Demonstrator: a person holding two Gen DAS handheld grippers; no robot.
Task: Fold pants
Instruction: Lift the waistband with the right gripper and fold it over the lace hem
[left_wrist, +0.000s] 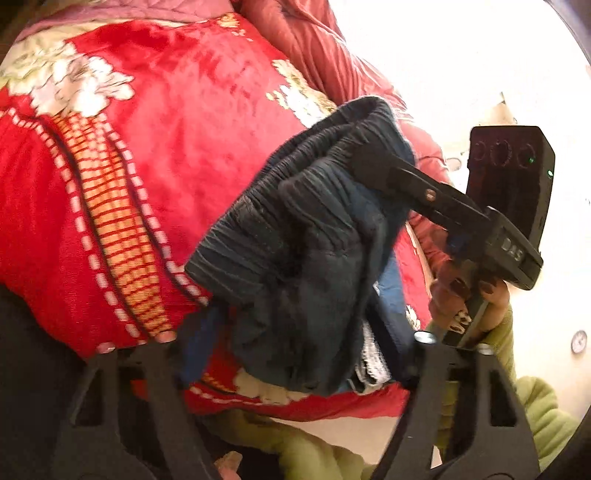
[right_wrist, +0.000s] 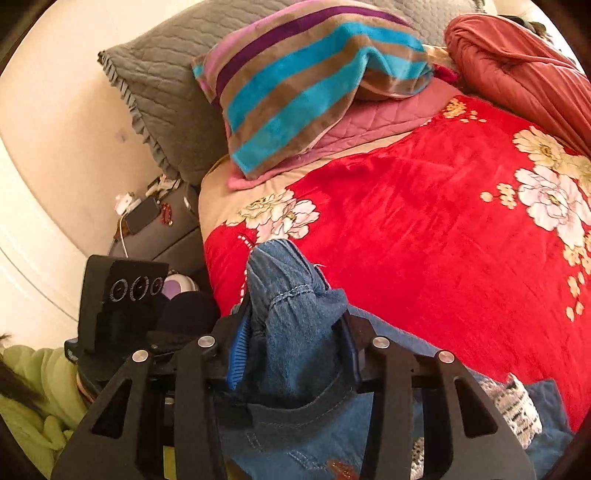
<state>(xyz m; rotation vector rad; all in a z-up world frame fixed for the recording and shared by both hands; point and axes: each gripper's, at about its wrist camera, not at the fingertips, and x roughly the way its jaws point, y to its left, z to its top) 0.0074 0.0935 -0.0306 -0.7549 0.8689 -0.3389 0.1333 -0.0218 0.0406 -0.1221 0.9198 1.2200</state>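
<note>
Hanging bunched above the bed, the jeans (right_wrist: 295, 325) are up off the red floral blanket (right_wrist: 424, 229), elastic waistband (left_wrist: 295, 192) lifted toward the left cam. Right tongs (right_wrist: 291, 332) are closed on a wad of denim w/ the hem poking out past the tips; in the left view their fingers bite the waistband from the right side. Left tongs (left_wrist: 291, 354) stand wide apart, holding nothing, fabric just drooping btwn them. Long axis prob runs from right grip down to the bed. Left is the free one & right beside the waistband, so next pinch looks like its job.
</note>
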